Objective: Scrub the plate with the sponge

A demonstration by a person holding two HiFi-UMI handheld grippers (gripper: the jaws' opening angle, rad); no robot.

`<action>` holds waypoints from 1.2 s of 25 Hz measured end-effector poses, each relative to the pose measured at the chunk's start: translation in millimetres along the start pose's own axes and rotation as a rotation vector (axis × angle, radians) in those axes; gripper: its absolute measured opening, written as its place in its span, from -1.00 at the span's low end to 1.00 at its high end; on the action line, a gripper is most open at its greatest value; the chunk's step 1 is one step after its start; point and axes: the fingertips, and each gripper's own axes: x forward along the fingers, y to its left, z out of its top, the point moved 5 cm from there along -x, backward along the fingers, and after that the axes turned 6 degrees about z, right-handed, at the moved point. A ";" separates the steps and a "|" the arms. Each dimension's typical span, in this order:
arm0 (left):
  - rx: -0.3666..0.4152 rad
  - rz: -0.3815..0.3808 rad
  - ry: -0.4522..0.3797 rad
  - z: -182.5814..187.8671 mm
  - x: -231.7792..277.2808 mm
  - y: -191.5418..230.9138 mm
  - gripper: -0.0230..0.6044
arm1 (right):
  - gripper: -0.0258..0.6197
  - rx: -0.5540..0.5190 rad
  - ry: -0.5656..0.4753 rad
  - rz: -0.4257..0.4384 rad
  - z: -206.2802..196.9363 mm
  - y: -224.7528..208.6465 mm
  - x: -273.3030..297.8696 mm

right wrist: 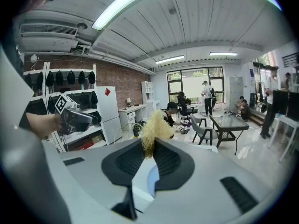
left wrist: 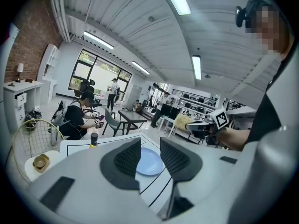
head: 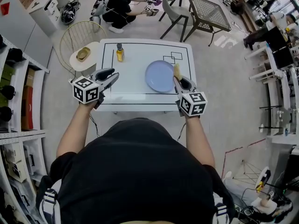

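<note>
A pale blue plate [head: 160, 76] lies on the white table [head: 140, 55], right of centre; it also shows between the left jaws as the plate [left wrist: 149, 162] farther off. My right gripper [head: 178, 78] hovers at the plate's right rim, shut on a yellow sponge [head: 177, 71]. In the right gripper view the sponge [right wrist: 153, 129] sticks up from the pinched jaws of the gripper [right wrist: 148, 155]. My left gripper [head: 112, 73] is held over the table's near left part, open and empty. The left gripper [left wrist: 150, 157] points toward the plate.
A yellow bottle [head: 119, 53] with a dark cap stands at the table's far left. A wire-backed chair [head: 81, 45] with a small bowl [head: 83, 53] sits left of the table. A person [head: 117, 6] crouches beyond it. Shelving [head: 18, 101] lines the left side.
</note>
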 end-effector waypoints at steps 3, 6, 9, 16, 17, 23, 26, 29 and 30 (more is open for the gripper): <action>-0.001 -0.002 -0.005 -1.0 -4.8 -3.3 -0.51 | -0.74 0.000 -0.001 -0.005 -0.6 1.4 -3.2; 0.000 -0.006 -0.003 -4.6 -10.4 -8.3 -0.51 | -0.74 -0.003 -0.002 -0.008 -2.0 4.5 -7.8; 0.000 -0.006 0.001 -6.4 -14.4 -10.2 -0.51 | -0.74 -0.006 -0.006 -0.014 -0.8 5.6 -12.3; 0.001 -0.007 -0.001 -7.0 -9.6 -11.9 -0.51 | -0.74 -0.004 -0.011 -0.029 -4.3 0.9 -20.8; 0.002 -0.011 -0.003 -6.0 -7.2 -13.4 -0.51 | -0.74 -0.003 -0.010 -0.032 -4.8 -1.3 -21.6; 0.011 -0.020 0.001 -3.5 4.3 -20.2 -0.51 | -0.74 0.004 -0.018 -0.030 -4.9 -11.5 -22.2; 0.008 -0.013 -0.003 -2.9 9.7 -19.6 -0.51 | -0.74 0.001 -0.018 -0.026 -5.5 -18.3 -19.8; 0.006 -0.006 -0.002 -1.9 16.1 -19.5 -0.51 | -0.74 0.001 -0.015 -0.019 -5.0 -27.0 -16.2; 0.004 -0.003 -0.002 -1.7 17.9 -19.7 -0.51 | -0.74 0.000 -0.013 -0.016 -5.3 -29.4 -15.2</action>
